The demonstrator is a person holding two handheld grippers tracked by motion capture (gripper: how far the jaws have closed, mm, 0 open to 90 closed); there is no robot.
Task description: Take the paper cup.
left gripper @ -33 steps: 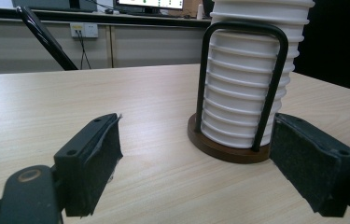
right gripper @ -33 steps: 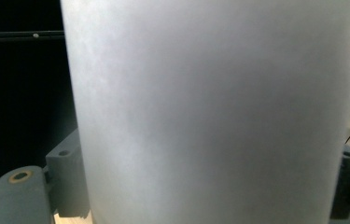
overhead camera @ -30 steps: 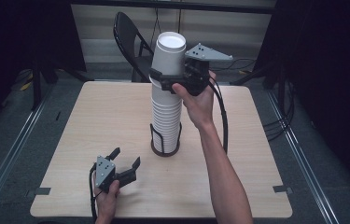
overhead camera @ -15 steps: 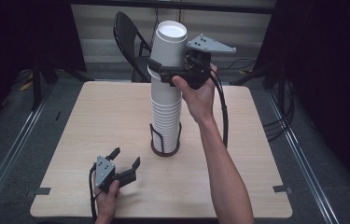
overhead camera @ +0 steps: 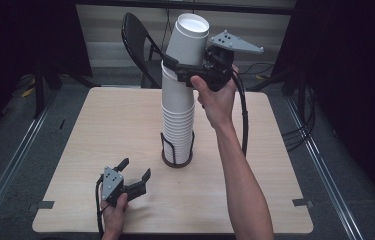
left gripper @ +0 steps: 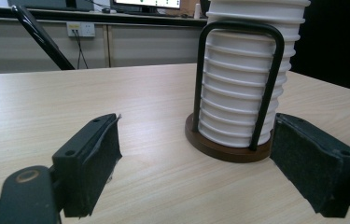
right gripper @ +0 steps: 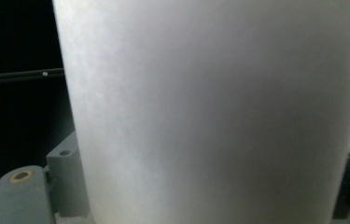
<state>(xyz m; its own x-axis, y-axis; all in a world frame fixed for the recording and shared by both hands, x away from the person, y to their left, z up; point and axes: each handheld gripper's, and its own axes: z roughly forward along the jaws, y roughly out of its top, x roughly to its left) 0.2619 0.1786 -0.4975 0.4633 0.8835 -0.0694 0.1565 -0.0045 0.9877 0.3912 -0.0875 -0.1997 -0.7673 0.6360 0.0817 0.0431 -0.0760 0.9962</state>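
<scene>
Step in hand looks like unstacking: the right gripper [overhead camera: 185,67] is clamped on the top cup [overhead camera: 187,42] and has it raised partway out of the cup stack [overhead camera: 177,117], its lower end apparently not yet free of the stack's top. The stack itself sits upright in the wire holder [overhead camera: 176,150] with the round wooden base, near the middle of the surface [overhead camera: 100,125]. In the right gripper view the cup wall [right gripper: 210,112] sits squarely between the fingers [right gripper: 65,182], which press against it on both sides, so a firm grasp. Next move, as I read it: a straight vertical lift until the cup bottom clears the next rim, no tilt, otherwise the tall stack could lean or a second cup could come along. The left gripper [overhead camera: 132,177] rests low near the front left of the surface, fingers [left gripper: 93,158] spread wide, released, holding nothing; the holder base [left gripper: 228,149] sits just beyond them, apart from both.
</scene>
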